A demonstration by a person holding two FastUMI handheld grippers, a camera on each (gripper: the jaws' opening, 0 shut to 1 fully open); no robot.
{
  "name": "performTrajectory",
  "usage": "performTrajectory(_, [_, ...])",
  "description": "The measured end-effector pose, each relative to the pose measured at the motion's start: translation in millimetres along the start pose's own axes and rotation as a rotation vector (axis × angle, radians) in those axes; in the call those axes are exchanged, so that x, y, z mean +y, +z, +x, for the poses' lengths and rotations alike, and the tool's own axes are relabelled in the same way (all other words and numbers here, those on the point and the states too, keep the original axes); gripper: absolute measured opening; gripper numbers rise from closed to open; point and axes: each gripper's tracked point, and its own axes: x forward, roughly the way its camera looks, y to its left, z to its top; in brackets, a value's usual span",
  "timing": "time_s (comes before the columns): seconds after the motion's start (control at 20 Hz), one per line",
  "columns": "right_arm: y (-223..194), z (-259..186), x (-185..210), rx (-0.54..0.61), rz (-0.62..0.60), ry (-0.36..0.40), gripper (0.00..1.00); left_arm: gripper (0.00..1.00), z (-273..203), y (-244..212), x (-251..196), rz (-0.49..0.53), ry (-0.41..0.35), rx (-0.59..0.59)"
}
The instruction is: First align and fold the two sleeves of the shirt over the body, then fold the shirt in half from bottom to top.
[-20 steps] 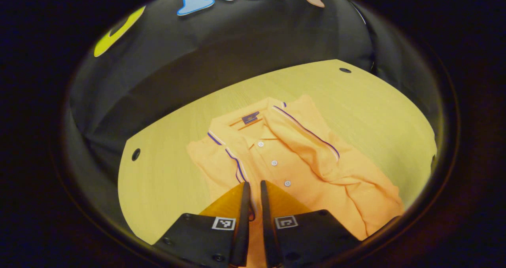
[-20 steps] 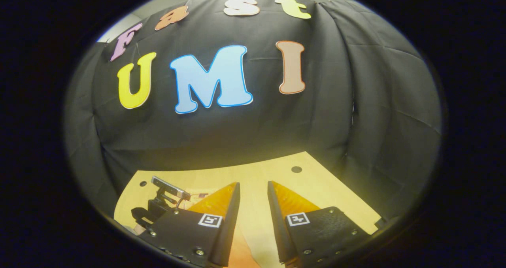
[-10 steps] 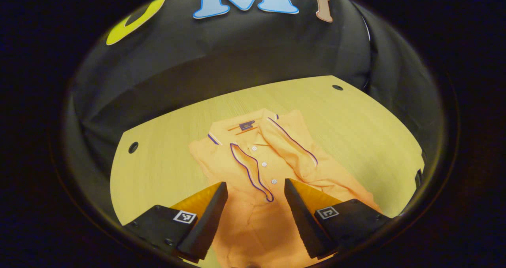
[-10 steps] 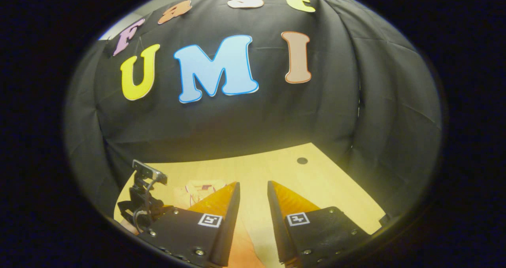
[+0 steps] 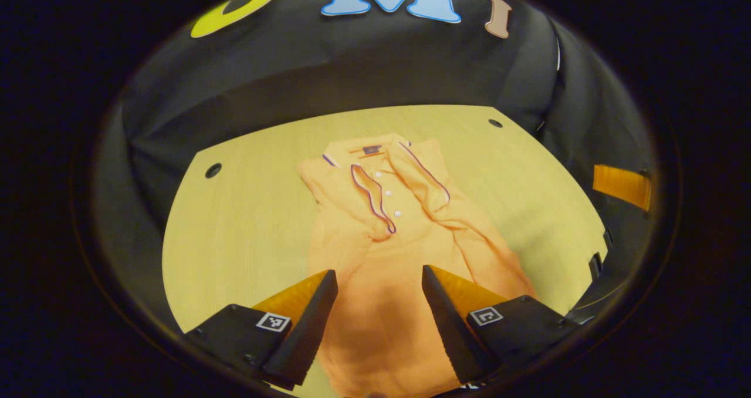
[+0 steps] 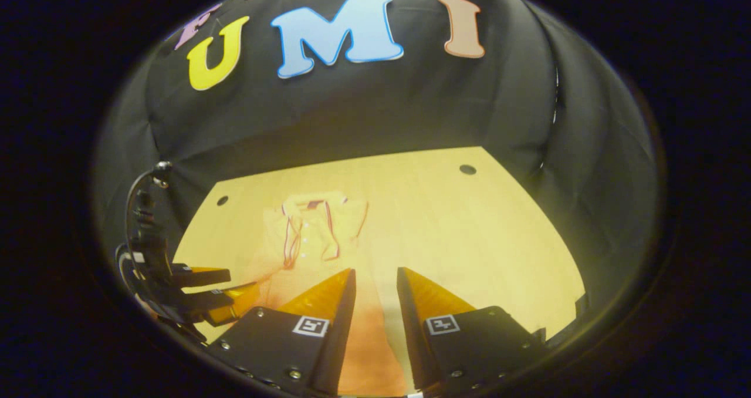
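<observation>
Presently both sleeves lie over the polo shirt [image 5: 387, 239] at frame centre, so the left gripper [image 5: 380, 304] hovers apart, ready for the hem.

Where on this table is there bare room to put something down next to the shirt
Bare wooden table lies between the orange shirt and the booth's left wall, and more between the shirt and the right edge. The near middle is crowded: shirt body under the left gripper.

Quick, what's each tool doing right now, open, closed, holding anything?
Left tool: open, holding nothing, above the orange shirt.
Right tool: narrow gap between its fingers; whether it grips the shirt cannot be told.
</observation>
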Motion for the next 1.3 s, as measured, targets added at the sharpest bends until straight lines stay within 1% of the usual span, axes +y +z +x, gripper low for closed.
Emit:
performTrajectory(0.05, [-13, 2, 0, 0.038, 0.000, 0.002, 0.48, 0.95, -5, -10, 4, -0.011, 0.007, 0.018])
performTrajectory(0.1, [-24, 4, 0, 0.077, 0.000, 0.008, 0.52, 0.95, -8, -22, 7, -0.021, 0.014, 0.037])
performTrajectory(0.15, [-37, 5, 2, 0.112, -0.001, 0.018, 0.52, 0.99, -13, -33, 11, -0.028, 0.025, 0.057])
performTrajectory(0.25, [-57, 7, 5, 0.181, -0.009, 0.031, 0.57, 1.00, -19, -55, 16, -0.039, 0.039, 0.096])
performTrajectory(0.3, [-66, 8, 6, 0.211, -0.015, 0.033, 0.57, 1.00, -21, -67, 17, -0.043, 0.044, 0.113])
performTrajectory(0.35, [-79, 7, 7, 0.242, -0.020, 0.036, 0.57, 0.94, -24, -79, 17, -0.047, 0.045, 0.135])
performTrajectory(0.4, [-90, 7, 11, 0.277, -0.021, 0.049, 0.58, 0.99, -27, -90, 18, -0.051, 0.049, 0.157])
performTrajectory(0.45, [-98, 6, 10, 0.315, -0.026, 0.048, 0.67, 0.97, -29, -100, 19, -0.054, 0.053, 0.178])
performTrajectory(0.5, [-108, 7, 10, 0.350, -0.029, 0.051, 0.74, 0.96, -32, -112, 18, -0.058, 0.055, 0.201])
performTrajectory(0.55, [-118, 7, 12, 0.382, -0.031, 0.053, 0.68, 0.95, -35, -123, 17, -0.062, 0.053, 0.224])
performTrajectory(0.6, [-129, 7, 14, 0.419, -0.034, 0.057, 0.74, 0.94, -36, -132, 12, -0.069, 0.047, 0.243])
performTrajectory(0.65, [-139, 7, 16, 0.454, -0.040, 0.059, 0.74, 0.99, -36, -140, 10, -0.078, 0.041, 0.265])
performTrajectory(0.7, [-150, 6, 16, 0.486, -0.048, 0.058, 0.75, 0.94, -37, -150, 8, -0.087, 0.039, 0.286])
performTrajectory(0.75, [-157, 6, 17, 0.514, -0.058, 0.056, 0.74, 0.99, -37, -158, 6, -0.094, 0.038, 0.302])
performTrajectory(0.8, [-166, 5, 18, 0.541, -0.067, 0.056, 0.74, 0.97, -40, -168, 6, -0.099, 0.036, 0.319])
performTrajectory(0.9, [-183, 3, 19, 0.595, -0.088, 0.055, 0.74, 0.97, -43, -185, 5, -0.099, 0.038, 0.357])
performTrajectory(0.95, [-187, 2, 20, 0.620, -0.100, 0.053, 0.81, 0.97, -44, -193, 5, -0.096, 0.039, 0.380])
performTrajectory(1.0, [-190, 3, 22, 0.641, -0.107, 0.055, 0.77, 0.97, -44, -200, 7, -0.094, 0.046, 0.398])
performTrajectory(1.05, [-195, 2, 22, 0.661, -0.115, 0.052, 0.79, 0.97, -44, -205, 8, -0.094, 0.048, 0.417])
performTrajectory(1.1, [-199, 1, 21, 0.678, -0.125, 0.047, 0.80, 0.99, -44, -209, 9, -0.096, 0.051, 0.434])
performTrajectory(1.15, [-204, 1, 19, 0.694, -0.135, 0.038, 0.80, 0.97, -45, -212, 10, -0.101, 0.052, 0.449])
performTrajectory(1.2, [-207, 1, 17, 0.705, -0.140, 0.031, 0.81, 0.97, -44, -215, 10, -0.104, 0.051, 0.460])
performTrajectory(1.25, [-210, 1, 17, 0.713, -0.143, 0.026, 0.77, 0.97, -43, -218, 12, -0.104, 0.055, 0.471])
performTrajectory(1.3, [-213, 2, 15, 0.722, -0.148, 0.018, 0.81, 0.97, -43, -219, 12, -0.100, 0.060, 0.480])
